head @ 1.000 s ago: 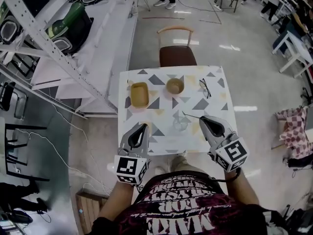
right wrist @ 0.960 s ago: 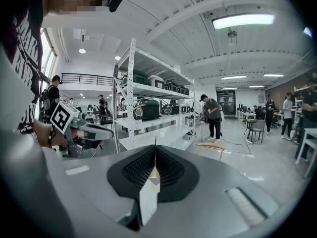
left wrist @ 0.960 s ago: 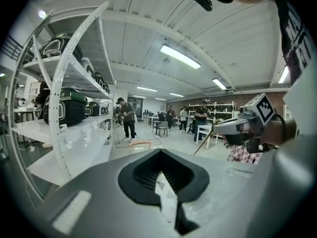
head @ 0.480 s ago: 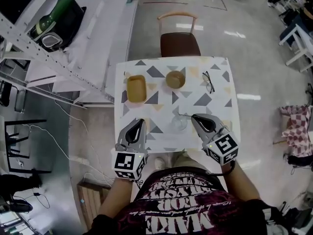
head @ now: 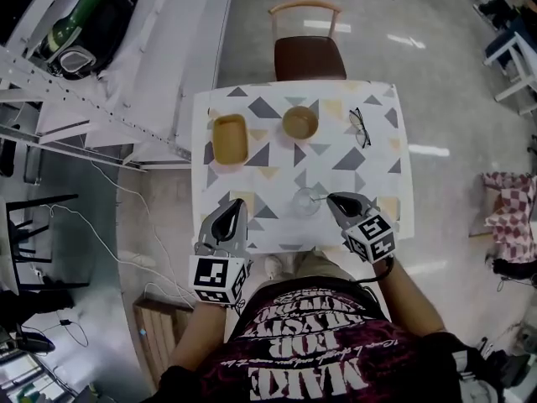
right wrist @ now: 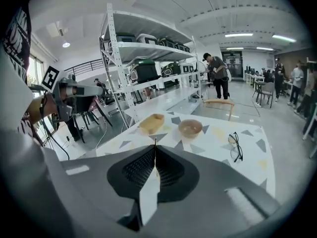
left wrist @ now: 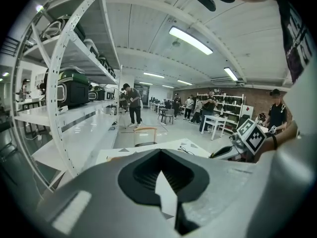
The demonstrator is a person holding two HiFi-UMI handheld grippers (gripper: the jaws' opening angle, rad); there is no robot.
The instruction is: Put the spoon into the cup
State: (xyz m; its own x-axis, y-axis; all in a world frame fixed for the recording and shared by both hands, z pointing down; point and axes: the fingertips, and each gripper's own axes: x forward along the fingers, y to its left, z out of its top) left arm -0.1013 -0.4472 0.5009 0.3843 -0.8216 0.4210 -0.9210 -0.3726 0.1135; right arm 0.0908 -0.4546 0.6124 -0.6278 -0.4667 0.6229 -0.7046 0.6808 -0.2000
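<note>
A clear glass cup (head: 305,202) stands near the front middle of the patterned table (head: 382,162). My right gripper (head: 331,198) is just right of the cup, shut on the thin metal spoon (head: 320,196), which reaches toward the cup's rim. In the right gripper view the spoon (right wrist: 155,143) shows only as a thin sliver standing between the closed jaws of the right gripper (right wrist: 155,150), and the cup is hidden below the gripper body. My left gripper (head: 238,205) hovers at the table's front left, shut and holding nothing. Its jaws meet in the left gripper view (left wrist: 159,151).
A wooden tray (head: 229,138) and a wooden bowl (head: 299,122) sit at the back of the table, with a pair of glasses (head: 359,128) at the back right. A chair (head: 308,53) stands behind the table. Shelving (head: 92,99) runs along the left.
My right gripper has carried the spoon leftward, closer to the cup. The left gripper has stayed about where it was. The head camera has shifted.
</note>
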